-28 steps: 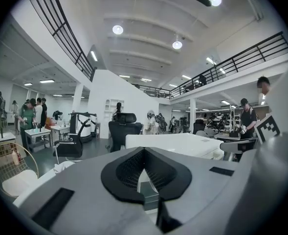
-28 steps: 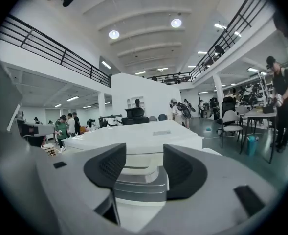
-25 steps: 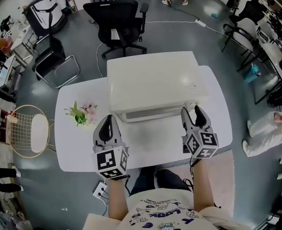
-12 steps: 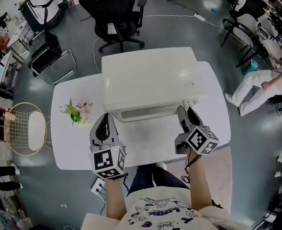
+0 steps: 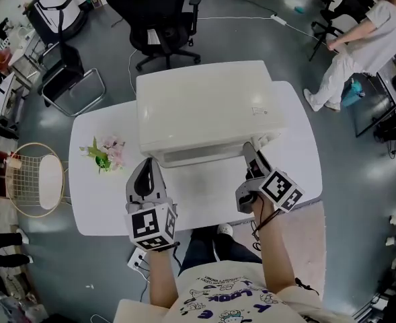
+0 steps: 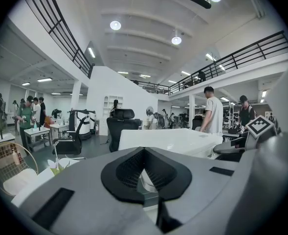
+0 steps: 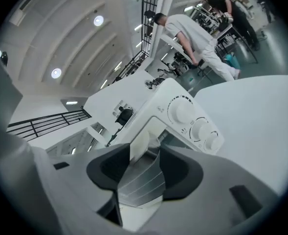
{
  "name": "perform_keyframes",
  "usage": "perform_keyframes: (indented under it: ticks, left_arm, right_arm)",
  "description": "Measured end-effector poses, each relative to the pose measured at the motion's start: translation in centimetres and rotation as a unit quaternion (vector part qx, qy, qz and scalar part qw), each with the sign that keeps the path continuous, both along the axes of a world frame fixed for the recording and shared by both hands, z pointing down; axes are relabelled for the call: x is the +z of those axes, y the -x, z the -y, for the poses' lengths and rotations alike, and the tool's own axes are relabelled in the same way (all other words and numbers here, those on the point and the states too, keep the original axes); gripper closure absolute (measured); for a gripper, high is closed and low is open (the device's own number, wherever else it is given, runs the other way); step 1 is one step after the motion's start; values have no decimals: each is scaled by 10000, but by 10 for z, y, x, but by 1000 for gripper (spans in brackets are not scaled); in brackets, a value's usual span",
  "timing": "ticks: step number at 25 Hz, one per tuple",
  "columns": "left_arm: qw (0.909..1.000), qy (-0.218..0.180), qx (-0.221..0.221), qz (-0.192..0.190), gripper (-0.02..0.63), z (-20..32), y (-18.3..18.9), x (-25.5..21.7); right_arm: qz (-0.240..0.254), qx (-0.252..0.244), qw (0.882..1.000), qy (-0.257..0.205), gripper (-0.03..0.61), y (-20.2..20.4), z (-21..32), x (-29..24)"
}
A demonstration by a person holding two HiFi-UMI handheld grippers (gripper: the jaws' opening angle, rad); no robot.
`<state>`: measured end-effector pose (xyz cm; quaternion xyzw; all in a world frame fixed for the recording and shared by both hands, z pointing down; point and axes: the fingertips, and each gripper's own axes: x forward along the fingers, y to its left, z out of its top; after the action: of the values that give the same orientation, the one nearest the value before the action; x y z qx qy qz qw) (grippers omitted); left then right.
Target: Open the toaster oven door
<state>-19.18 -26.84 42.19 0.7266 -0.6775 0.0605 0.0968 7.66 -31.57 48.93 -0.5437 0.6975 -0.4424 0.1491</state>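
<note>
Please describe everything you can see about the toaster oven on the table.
The toaster oven is a cream-white box, apparently painted metal, standing upright on the white table, front toward the person. Three round knobs sit in a row beside its glass door, which looks shut, with what look like rack wires behind. The right gripper, jaws just closed further, appears to clamp the door handle.
</note>
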Motion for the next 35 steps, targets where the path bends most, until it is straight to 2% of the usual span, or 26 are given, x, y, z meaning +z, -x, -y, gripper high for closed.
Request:
perform_keyframes:
  ticks: [7,21,35]
  left_arm:
    - [10000,27,-63,-5,610,-7,-2,1]
    - [10000,17,-82,-22,610,-27,-12,-1]
    - [9999,60,-115,-61,609,-51,-18,2]
  right_arm:
    - [151,138,9995,251,407,-2,1,1]
    - [53,-14,9987,500,410,-3,-15,6]
    - [32,-71,9967,814,420,-10,-61,21]
